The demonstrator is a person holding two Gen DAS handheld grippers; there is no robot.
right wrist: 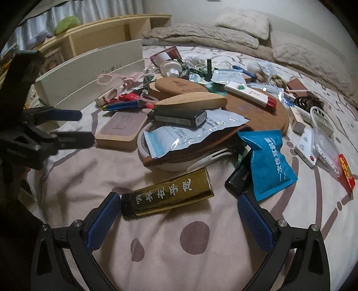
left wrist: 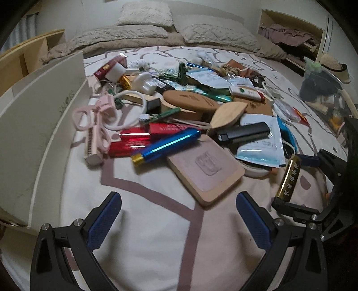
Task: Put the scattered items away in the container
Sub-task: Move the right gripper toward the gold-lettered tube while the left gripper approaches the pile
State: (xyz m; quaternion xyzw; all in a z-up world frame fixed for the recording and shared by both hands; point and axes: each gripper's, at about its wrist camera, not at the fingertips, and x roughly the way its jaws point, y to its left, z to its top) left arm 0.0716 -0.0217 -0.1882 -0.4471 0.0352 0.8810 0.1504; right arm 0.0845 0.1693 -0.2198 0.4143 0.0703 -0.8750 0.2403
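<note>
Bedding in pale cream with mauve lines and dots fills both of my wrist views: a bed (left wrist: 156,223) with beige pillows (left wrist: 145,13) at its head and a heap of small clutter spread across the middle. Along the bed's left edge stands the white container (left wrist: 40,107), a long open box with tall flat walls; I cannot see into it from either camera.

My left gripper (left wrist: 179,215) hovers over bare sheet just short of the pile, its blue-padded fingers (left wrist: 105,221) wide apart and holding nothing. Nearest ahead of it lies a flat wooden block with a pinkish face (left wrist: 205,170), and beyond that a blue metallic tube with a gold cap (left wrist: 165,143), red foil packets (left wrist: 132,143), pink scissors (left wrist: 89,118) and a black lighter (left wrist: 243,132).

My right gripper (right wrist: 179,212) is low over the sheet with its fingers (right wrist: 103,221) spread apart. A gold bar-shaped lighter with Chinese characters (right wrist: 167,194) lies between them, tilted, its dark end just beside or touching the left finger; the right finger stands clear of it. Nothing is clamped. Just past it sit a blue sachet (right wrist: 266,161), a clear plastic mask packet (right wrist: 190,138) and a round cork mat (right wrist: 252,107).
</note>
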